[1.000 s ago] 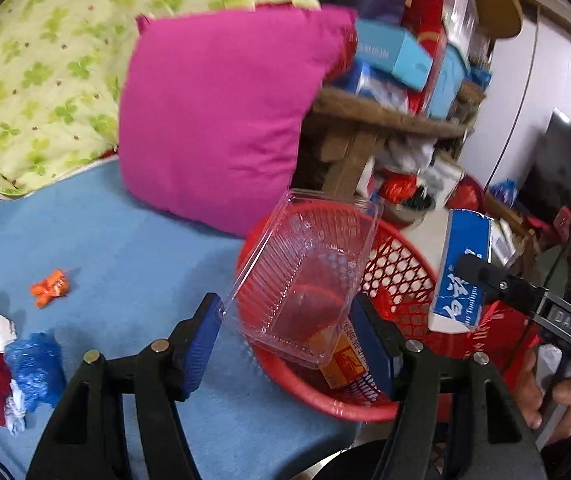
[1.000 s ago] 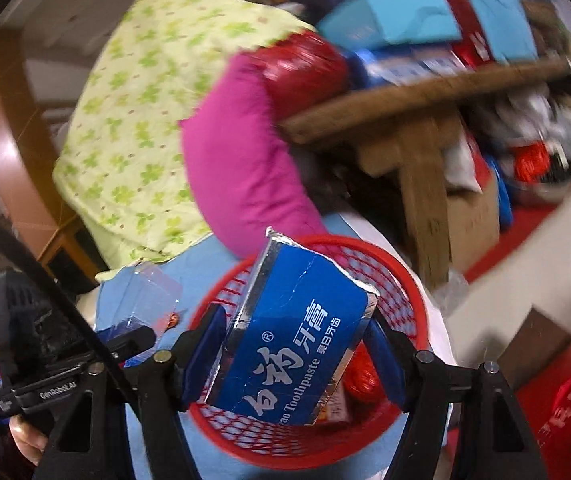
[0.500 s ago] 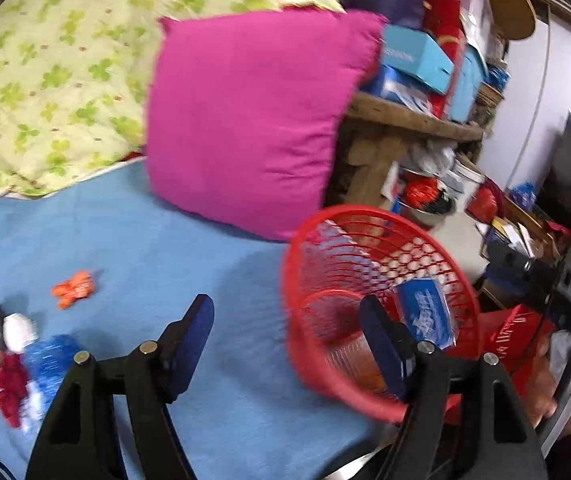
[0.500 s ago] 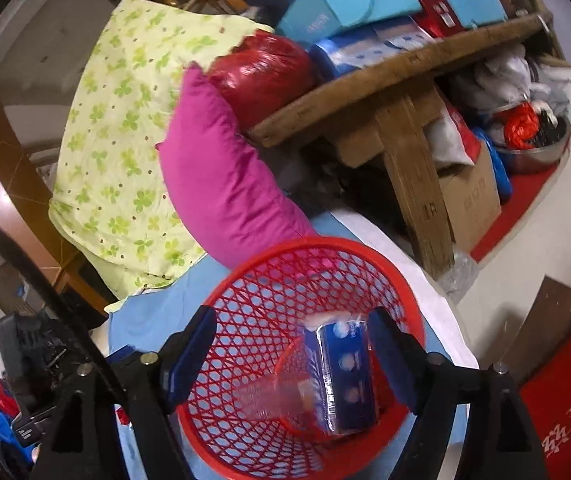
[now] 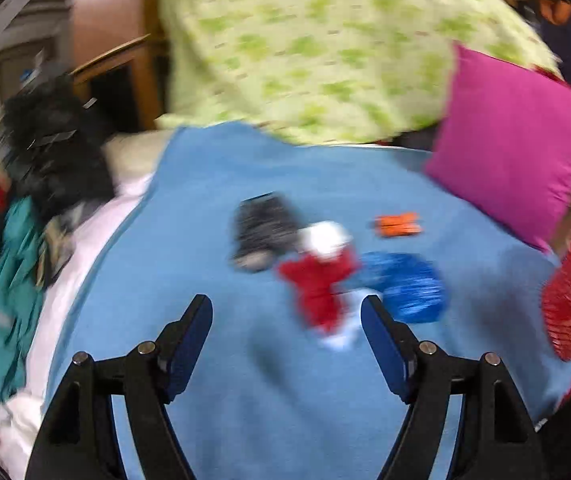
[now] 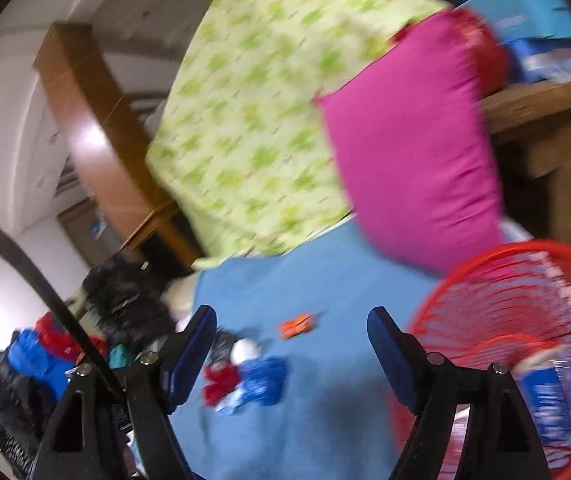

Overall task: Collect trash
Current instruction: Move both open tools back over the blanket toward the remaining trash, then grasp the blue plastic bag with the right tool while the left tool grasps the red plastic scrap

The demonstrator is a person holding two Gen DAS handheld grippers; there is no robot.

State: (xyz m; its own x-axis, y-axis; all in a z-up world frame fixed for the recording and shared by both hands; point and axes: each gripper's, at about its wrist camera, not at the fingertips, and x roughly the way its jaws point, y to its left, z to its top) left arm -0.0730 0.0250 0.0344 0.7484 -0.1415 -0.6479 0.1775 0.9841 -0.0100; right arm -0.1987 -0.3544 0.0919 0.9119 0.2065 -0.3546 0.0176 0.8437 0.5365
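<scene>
A cluster of trash lies on the blue bedsheet (image 5: pixel 213 360): a red wrapper (image 5: pixel 317 284), a blue crumpled bag (image 5: pixel 409 280), a white wad (image 5: pixel 325 238), a dark wrapper (image 5: pixel 263 228) and an orange scrap (image 5: pixel 398 225). My left gripper (image 5: pixel 287 320) is open and empty, just short of the red wrapper. The red mesh basket (image 6: pixel 525 320) sits at the bed's right edge with the blue toothpaste box (image 6: pixel 545 400) inside. My right gripper (image 6: pixel 291 340) is open and empty, left of the basket, with the trash cluster (image 6: pixel 245 380) beyond it. Both views are blurred.
A magenta pillow (image 5: pixel 513 140) and a green-patterned quilt (image 5: pixel 325 48) lie at the back of the bed. Dark and teal clothes (image 5: pixel 25 240) pile up at the left. A wooden shelf (image 6: pixel 545 100) with boxes stands behind the basket.
Both grippers let go of their items into the basket, the clear tray and the toothpaste box. Both have swung left, away from the basket, toward the trash on the sheet.
</scene>
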